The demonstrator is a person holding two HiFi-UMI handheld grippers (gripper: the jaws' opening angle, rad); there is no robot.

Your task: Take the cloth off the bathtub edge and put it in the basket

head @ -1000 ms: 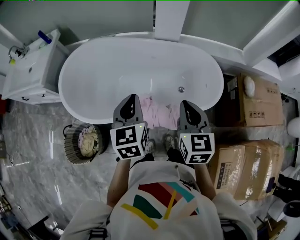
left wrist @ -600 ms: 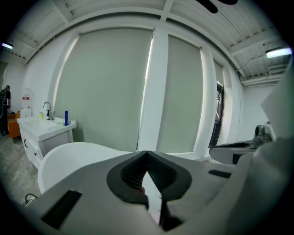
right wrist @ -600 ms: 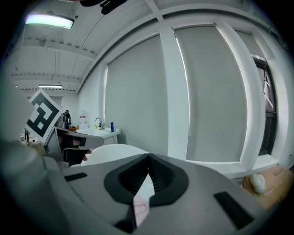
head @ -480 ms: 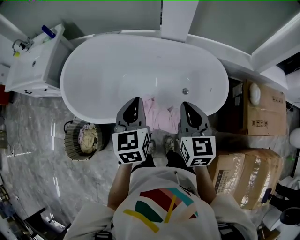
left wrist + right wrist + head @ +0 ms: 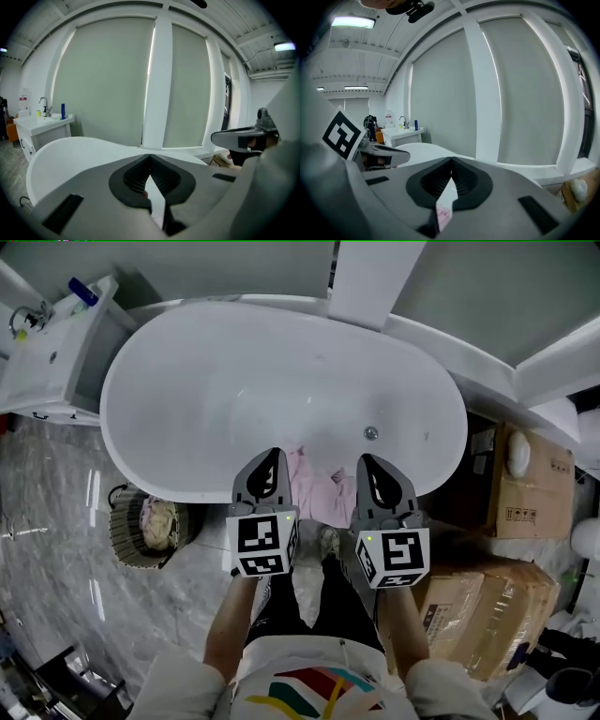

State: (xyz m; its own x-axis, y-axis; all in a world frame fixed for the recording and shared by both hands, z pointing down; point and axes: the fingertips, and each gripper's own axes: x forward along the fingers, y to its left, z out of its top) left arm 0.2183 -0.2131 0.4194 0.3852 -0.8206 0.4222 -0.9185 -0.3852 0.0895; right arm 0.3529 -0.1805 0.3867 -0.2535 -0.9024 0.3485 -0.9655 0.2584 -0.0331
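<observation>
1. The left tool (image 5: 273, 456) is closed, its jaws meeting at the tips with nothing gripped between them.
2. The right tool (image 5: 365, 460) is closed the same way and also holds nothing. A sliver of pink shows below, through the slot behind its jaws.
3. The two tools are held side by side, apart from each other, both pointing across the near edge of the bathtub (image 5: 234, 371).
4. The pink cloth (image 5: 316, 481) lies draped over that near edge, in the gap between the two tools. From the head view I cannot tell whether either tool touches it.
5. The bathtub is white and oval, with a small metal drain fitting (image 5: 371, 433) on its inner wall, just beyond the right tool.
6. The basket (image 5: 125, 532) stands on the grey marble floor (image 5: 56, 512), to the person's left and just outside the tub's rim. It is well apart from the cloth and has a pale bundle (image 5: 156, 519) inside.
7. A washbasin (image 5: 42, 352) sits past the tub's left end, and cardboard boxes (image 5: 530, 479) are stacked on the right.
</observation>
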